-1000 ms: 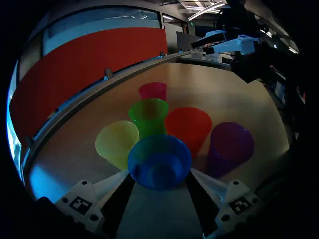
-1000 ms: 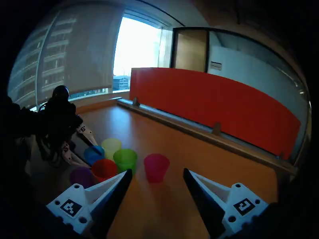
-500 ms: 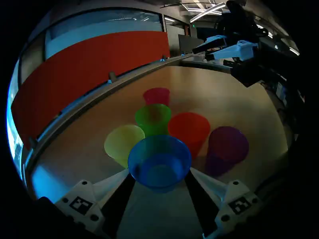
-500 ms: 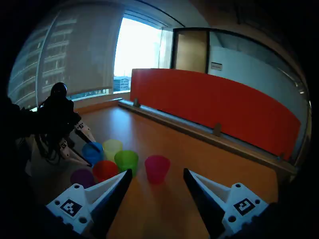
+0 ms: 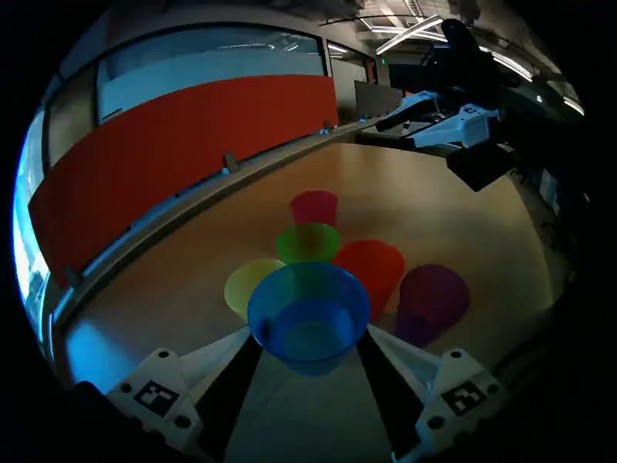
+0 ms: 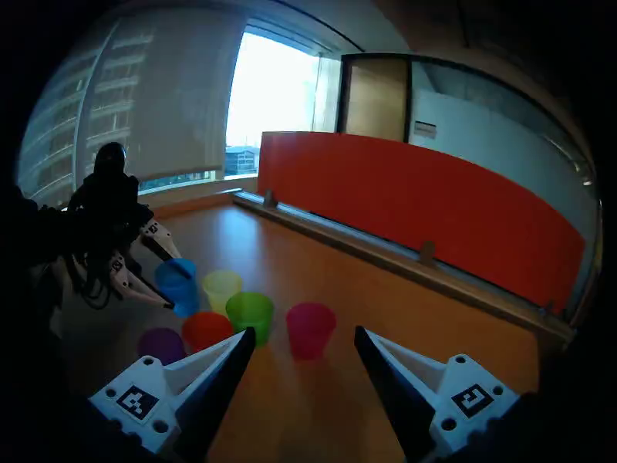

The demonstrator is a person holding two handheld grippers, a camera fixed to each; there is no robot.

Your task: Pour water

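Observation:
My left gripper point(image 5: 308, 343) is shut on a blue cup point(image 5: 308, 322) and holds it lifted above the wooden table point(image 5: 432, 193); the blue cup point(image 6: 177, 285) and that gripper point(image 6: 146, 266) also appear at the left of the right gripper view. Below it stand a yellow cup point(image 5: 248, 284), a green cup point(image 5: 307, 243), a red cup point(image 5: 370, 265), a purple cup point(image 5: 432, 299) and a pink cup point(image 5: 315, 207). My right gripper point(image 6: 303, 351) is open with nothing between its fingers, and the pink cup point(image 6: 310, 329) sits just beyond its tips. The right gripper point(image 5: 451, 131) hangs far off in the left gripper view.
A long red partition point(image 6: 432, 201) with a rail along its foot borders the table's far side. A bright window point(image 6: 270, 100) lies behind. Bare wooden tabletop point(image 6: 463, 309) stretches to the right of the cups.
The left gripper has risen with the blue cup, so the cups on the table look smaller and lower. The right gripper has barely shifted.

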